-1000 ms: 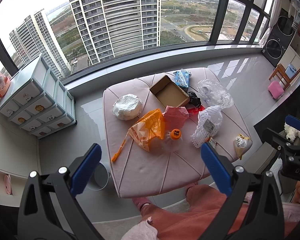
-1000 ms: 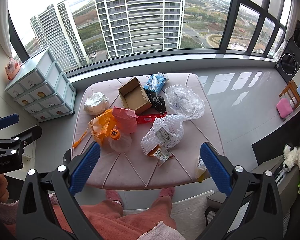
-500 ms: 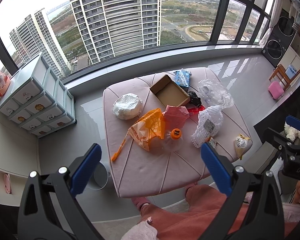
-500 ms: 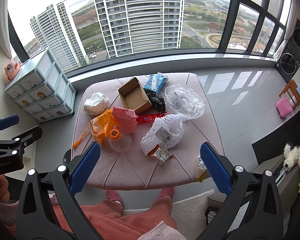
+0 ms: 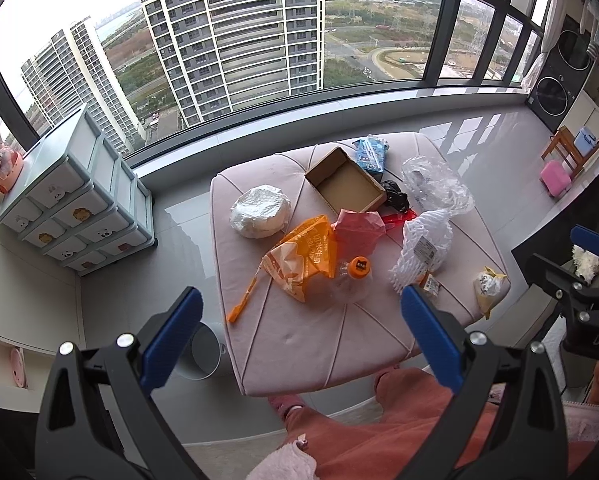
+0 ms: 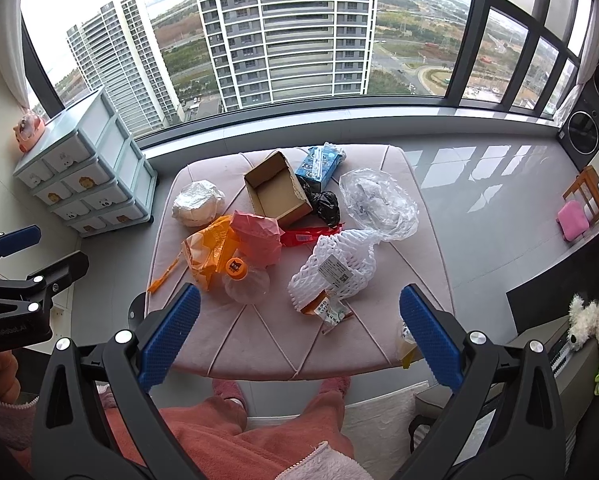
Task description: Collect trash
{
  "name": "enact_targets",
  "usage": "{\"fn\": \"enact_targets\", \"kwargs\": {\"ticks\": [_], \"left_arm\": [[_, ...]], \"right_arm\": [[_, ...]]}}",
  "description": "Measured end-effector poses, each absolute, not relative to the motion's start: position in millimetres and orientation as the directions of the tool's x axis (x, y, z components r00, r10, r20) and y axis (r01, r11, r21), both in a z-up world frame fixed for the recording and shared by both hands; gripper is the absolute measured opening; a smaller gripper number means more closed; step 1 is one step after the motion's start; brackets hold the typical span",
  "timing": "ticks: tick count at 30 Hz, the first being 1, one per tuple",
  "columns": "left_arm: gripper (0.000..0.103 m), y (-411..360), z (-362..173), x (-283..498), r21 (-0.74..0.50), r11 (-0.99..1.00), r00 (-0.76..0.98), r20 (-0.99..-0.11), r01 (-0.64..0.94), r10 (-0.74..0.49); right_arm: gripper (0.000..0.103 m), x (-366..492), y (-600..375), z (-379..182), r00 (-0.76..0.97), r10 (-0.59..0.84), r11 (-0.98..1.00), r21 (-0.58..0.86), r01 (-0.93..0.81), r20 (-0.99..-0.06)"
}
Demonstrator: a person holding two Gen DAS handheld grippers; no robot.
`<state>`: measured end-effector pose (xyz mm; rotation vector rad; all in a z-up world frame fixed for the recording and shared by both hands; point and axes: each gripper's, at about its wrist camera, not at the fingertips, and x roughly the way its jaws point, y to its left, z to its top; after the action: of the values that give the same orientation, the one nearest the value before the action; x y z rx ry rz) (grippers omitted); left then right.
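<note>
Trash lies on a pink ottoman: an orange bag, a clear bottle with an orange cap, a pink wrapper, white foam netting, an open cardboard box, a clear bag, a blue pack, a white bundle. My left gripper and right gripper hover open and empty above the ottoman's near edge.
A small metal bin stands on the floor left of the ottoman. A drawer cabinet is by the window at left. A yellow packet lies at the ottoman's right corner. The person's legs are below.
</note>
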<state>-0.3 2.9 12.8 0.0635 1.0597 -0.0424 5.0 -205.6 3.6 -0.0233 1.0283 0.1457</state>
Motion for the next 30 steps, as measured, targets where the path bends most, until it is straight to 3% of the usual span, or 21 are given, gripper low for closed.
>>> {"fn": "enact_targets", "kwargs": {"ticks": [16,22,30], "left_arm": [[0.099,28,-11,3,0.055,0.998,0.451,-0.891,0.000,0.049],[0.099,35,-49,15,0.081,0.997,0.421,-0.905,0.020,0.065],[0.099,40,-120,44,0.021,0.997,0.392,-0.920,0.071,-0.009]], "right_arm": [[0.097,20,-171,-13,0.459,0.167,0.962,0.043,-0.268,-0.873],[0.092,34,-146,-45,0.417,0.186,0.938,0.034,-0.345,-0.890],[0.081,64,-120,-115,0.344,0.205,0.907,0.046,-0.419,-0.916]]}}
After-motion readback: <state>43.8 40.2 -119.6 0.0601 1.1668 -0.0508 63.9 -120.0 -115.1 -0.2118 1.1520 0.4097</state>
